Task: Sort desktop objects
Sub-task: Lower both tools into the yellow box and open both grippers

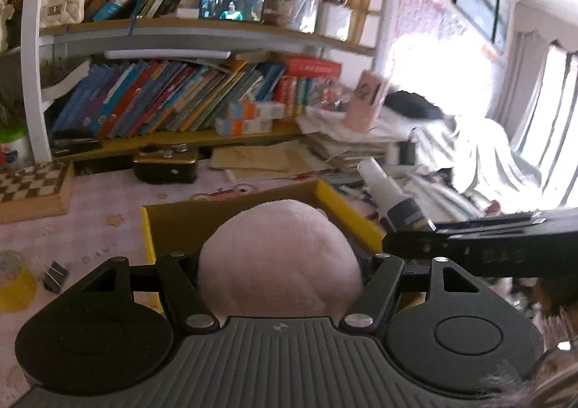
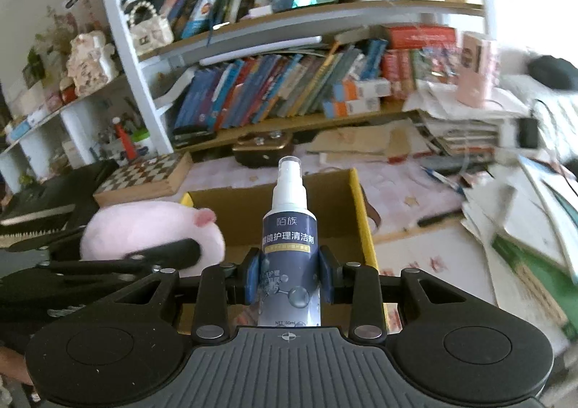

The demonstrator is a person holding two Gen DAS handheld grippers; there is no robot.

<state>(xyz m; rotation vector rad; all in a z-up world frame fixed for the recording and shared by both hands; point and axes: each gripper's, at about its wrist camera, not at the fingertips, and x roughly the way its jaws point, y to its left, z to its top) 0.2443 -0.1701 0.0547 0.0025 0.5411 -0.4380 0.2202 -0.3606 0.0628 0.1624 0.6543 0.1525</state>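
Both grippers are loaded and held above the yellow-walled cardboard box, which sits open on the pink-patterned desk in front of the bookshelf.

Left gripper: jaws set about half apart and pinching the pink plush toy, which bulges out between and above them. The fingertips themselves are hidden behind the plush. In the right wrist view the same toy sits just left of the box's near-left corner, a small pink ear or nub on top.

Right gripper: jaws drawn close, blue pads clamped on either side of the spray bottle at the lower half of its label. The bottle stands upright, white pump head uppermost, over the box opening.

Handling assessment:
- Plush toy — judged light, soft and compressible; it will deform under the jaws rather than slip, and nothing about it looks fragile. A hold across the widest part of the body, as now, seems adequate.
- Spray bottle — judged light, rigid plastic with a smooth, glossy label, so it may rotate or slide if the grip slackens. The cylindrical body is the right place to hold; the narrow neck and pump head look the weakest parts and are better avoided.

Other desk items — 1 chessboard, loose papers — lie apart from both loads
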